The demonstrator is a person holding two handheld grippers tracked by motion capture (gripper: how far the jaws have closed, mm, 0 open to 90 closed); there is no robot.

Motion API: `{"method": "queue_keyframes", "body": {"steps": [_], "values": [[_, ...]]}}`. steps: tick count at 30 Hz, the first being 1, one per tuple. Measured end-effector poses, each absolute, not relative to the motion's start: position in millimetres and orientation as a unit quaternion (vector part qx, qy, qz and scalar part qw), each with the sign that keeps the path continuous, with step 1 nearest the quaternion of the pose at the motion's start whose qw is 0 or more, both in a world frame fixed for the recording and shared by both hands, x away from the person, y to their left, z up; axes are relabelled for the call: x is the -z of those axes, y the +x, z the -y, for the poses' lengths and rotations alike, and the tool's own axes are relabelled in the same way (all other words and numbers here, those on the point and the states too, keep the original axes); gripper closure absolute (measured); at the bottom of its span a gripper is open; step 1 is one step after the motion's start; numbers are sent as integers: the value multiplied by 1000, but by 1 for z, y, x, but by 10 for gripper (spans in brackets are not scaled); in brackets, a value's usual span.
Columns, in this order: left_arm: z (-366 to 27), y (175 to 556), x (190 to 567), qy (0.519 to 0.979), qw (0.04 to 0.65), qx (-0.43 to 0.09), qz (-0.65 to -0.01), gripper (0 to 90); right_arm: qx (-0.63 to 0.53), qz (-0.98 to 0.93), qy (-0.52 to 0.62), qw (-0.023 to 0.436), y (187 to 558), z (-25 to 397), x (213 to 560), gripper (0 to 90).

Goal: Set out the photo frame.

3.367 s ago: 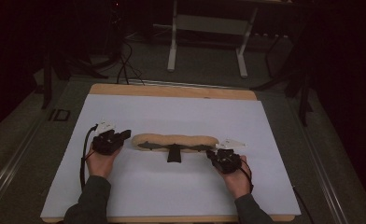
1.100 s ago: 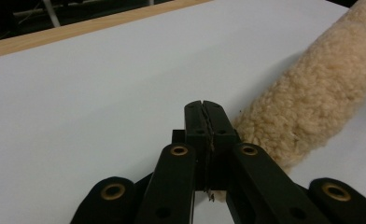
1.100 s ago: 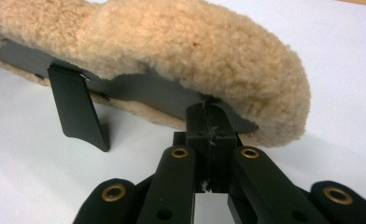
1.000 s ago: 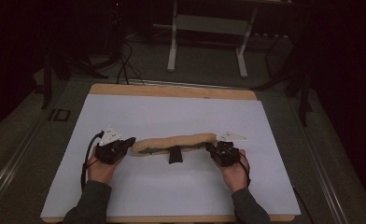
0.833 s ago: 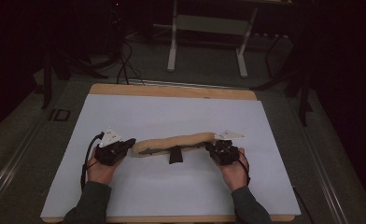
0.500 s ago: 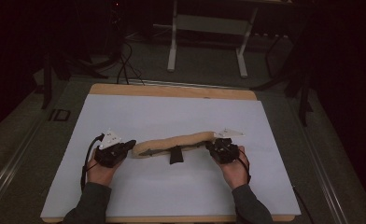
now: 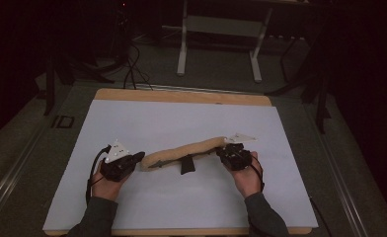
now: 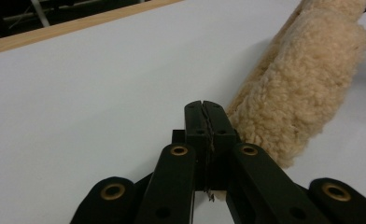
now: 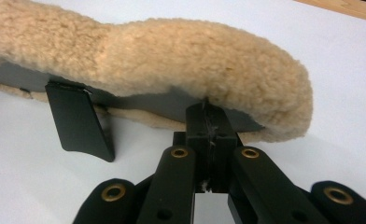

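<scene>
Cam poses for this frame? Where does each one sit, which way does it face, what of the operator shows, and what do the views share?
High view: above the person's side, facing forward and down on the white table; forearms, left gripper, right gripper.
Left gripper view: rides the left gripper, low over the table, jaws closed beside the fleece pad.
Right gripper view: rides the right gripper, jaws closed at the pad's grey edge.
Shared: all three show the fleece pad; the high and right gripper views share its black tab.

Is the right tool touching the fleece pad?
Touching. The right gripper view shows the right tool shut, jaws pinching the grey edge under the fleece pad, no gap between them.
</scene>
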State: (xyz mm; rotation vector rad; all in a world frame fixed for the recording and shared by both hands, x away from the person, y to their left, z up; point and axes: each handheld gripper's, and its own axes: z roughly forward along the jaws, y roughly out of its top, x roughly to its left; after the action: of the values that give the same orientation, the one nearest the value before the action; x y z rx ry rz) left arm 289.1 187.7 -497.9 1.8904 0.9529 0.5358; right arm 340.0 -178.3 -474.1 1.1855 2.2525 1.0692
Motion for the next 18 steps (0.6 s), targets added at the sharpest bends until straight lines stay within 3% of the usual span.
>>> {"method": "queue_keyframes", "body": {"steps": [18], "values": [[-182,282,498,773,462,-216,-377,900,-370,-808,417,191,343,169,471,896]]}}
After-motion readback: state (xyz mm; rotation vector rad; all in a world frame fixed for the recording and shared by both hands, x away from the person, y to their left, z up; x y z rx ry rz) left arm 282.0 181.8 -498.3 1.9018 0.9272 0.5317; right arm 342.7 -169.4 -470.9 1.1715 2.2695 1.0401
